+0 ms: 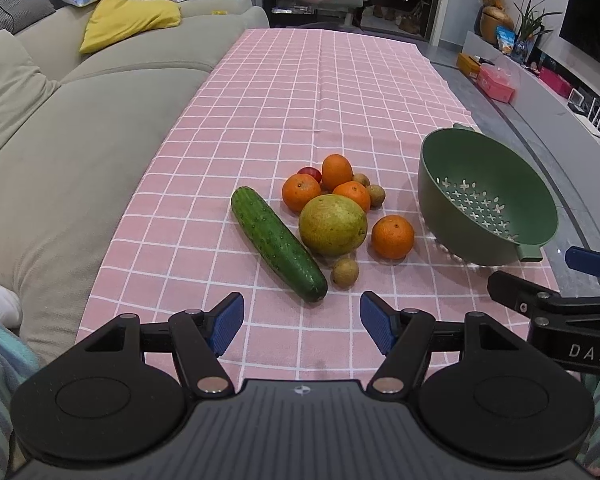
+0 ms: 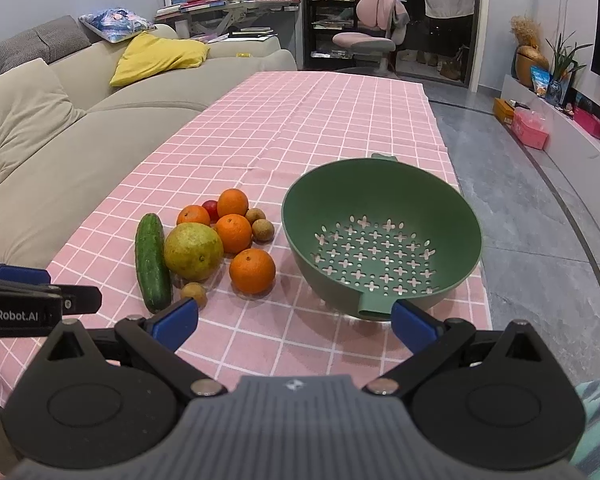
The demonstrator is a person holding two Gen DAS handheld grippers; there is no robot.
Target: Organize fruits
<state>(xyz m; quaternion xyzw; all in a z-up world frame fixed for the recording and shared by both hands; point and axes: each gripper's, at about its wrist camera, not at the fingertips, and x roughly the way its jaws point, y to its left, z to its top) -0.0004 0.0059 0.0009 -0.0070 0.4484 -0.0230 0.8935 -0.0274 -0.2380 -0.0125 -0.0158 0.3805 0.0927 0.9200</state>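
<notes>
the left tongs (image 1: 302, 322) sit at the bottom of their frame, blue tips spread wide and holding nothing, with the near end of the cucumber (image 1: 277, 243) just above the gap. the right tongs (image 2: 294, 322) are spread too and empty, low in their frame, one tip close by the green strainer bowl (image 2: 444, 200) handle.

nothing is in the bowl yet, so the sorting looks to be at its start. the fruit lies in a tight pile mid-frame on the pink checked cloth (image 1: 300, 92): a big green-yellow fruit (image 1: 333, 225) touching the cucumber, one orange (image 1: 392, 237) a little apart toward the bowl, three more oranges behind, a small brown fruit (image 1: 344, 272) nearest the tongs.

a good first pick is likely the lone orange: it stands free, so the tips can close on its widest part without nudging the pile.

the cucumber's long axis runs from upper left to lower right in the left view, near end toward the tongs; grip it across, not along.
</notes>
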